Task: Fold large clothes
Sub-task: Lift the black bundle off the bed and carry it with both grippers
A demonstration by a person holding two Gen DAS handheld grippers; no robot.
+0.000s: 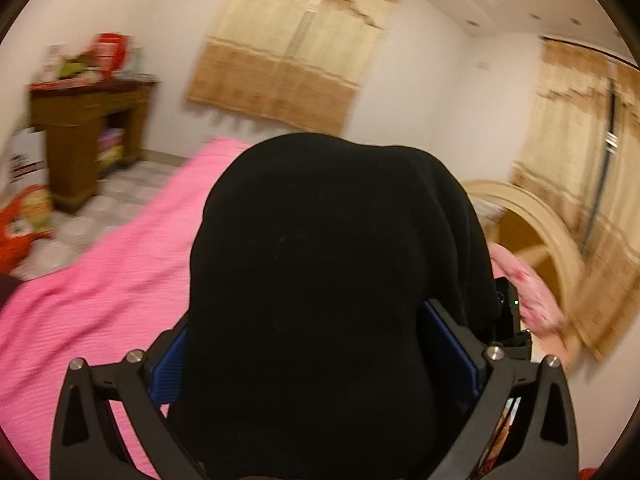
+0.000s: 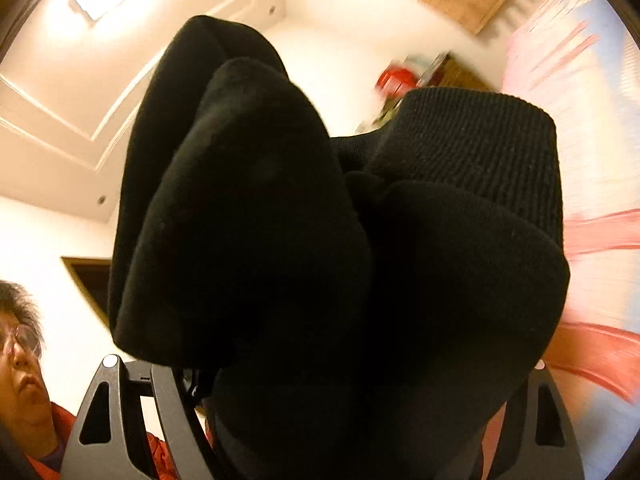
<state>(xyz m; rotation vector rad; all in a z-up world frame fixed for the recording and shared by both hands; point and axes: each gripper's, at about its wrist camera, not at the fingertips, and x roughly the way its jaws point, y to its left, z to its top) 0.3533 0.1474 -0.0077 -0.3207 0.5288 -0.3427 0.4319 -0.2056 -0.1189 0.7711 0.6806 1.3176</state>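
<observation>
My left gripper (image 1: 320,380) was clamped on a thick wad of the black garment (image 1: 328,280), blue pads (image 1: 452,344) pressing its sides, held above the pink bedspread (image 1: 92,292). My right gripper (image 2: 340,420) had the black garment (image 2: 340,240) bunched between wide-set jaws, ribbed cuff (image 2: 480,148) sticking out, raised toward the ceiling (image 2: 60,112).

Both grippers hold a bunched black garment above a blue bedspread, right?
Not blue: the left wrist view shows a pink bedspread. The rest holds: left gripper and right gripper each have the bunched black knit garment between their jaws.
</observation>
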